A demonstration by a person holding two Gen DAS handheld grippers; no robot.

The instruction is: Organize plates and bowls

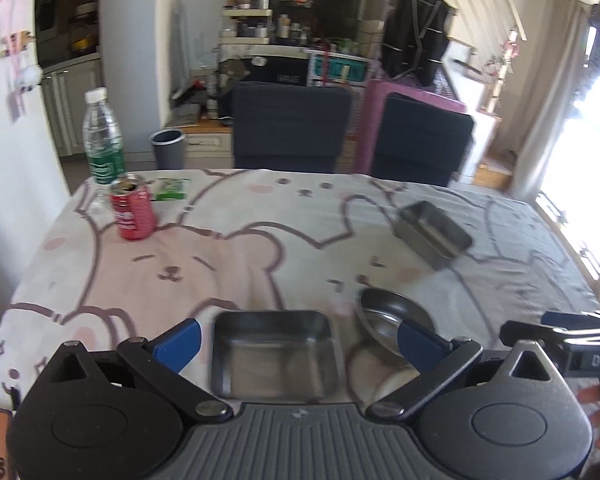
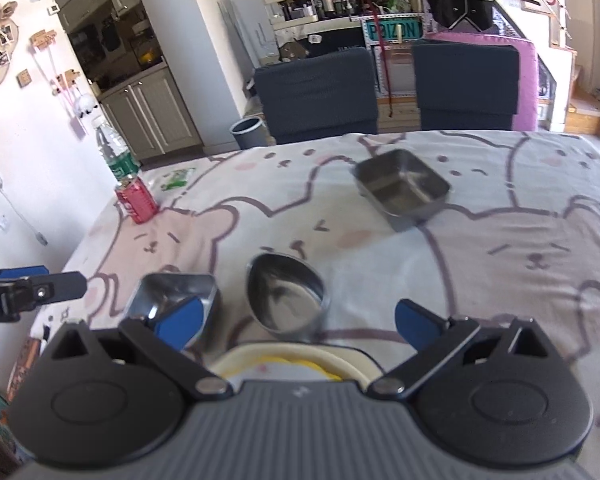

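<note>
Square tin (image 1: 274,354) lies nearest, between spread left tongs (image 1: 298,338), untouched. Round bowl (image 1: 392,316) just beside it at 3 o'clock; second square tin (image 1: 434,234) well apart at 1 o'clock on worktop (image 1: 260,248). Right tongs (image 2: 298,320) also spread, empty, over round bowl (image 2: 286,296); cream plate (image 2: 296,360) at 6 o'clock under them. Can (image 1: 133,210), bottle (image 1: 103,136) at 10 o'clock. Step, as judged: first pickup not yet made. Next move calls for lowering left tongs over tin wall, pinching, then nesting with far tin.
</note>
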